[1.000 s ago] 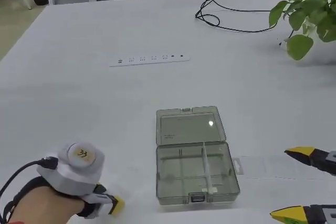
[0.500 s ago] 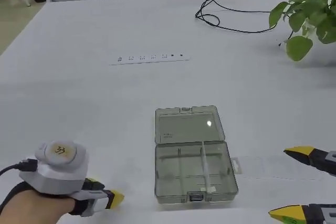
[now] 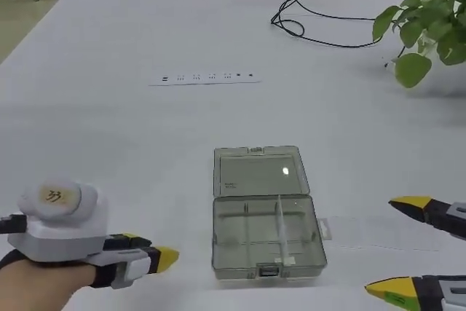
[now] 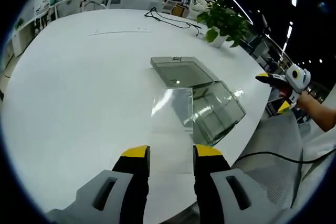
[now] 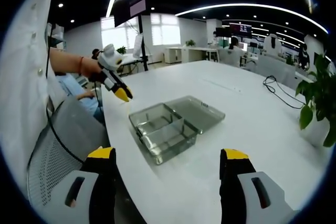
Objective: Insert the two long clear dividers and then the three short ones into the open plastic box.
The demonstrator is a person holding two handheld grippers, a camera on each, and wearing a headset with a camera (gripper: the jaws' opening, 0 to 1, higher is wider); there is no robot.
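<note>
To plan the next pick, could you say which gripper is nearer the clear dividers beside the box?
Right. The right gripper hovers open beside the clear dividers; the left gripper, across the plastic box, grips another divider.

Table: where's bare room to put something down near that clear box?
Widest bare stretch of table: between the power strip and the open plastic box, running left. Crowded: right of the box, where loose dividers lie by the right tongs; the far right corner, with cable and plant. The left tongs grip a clear divider.
</note>
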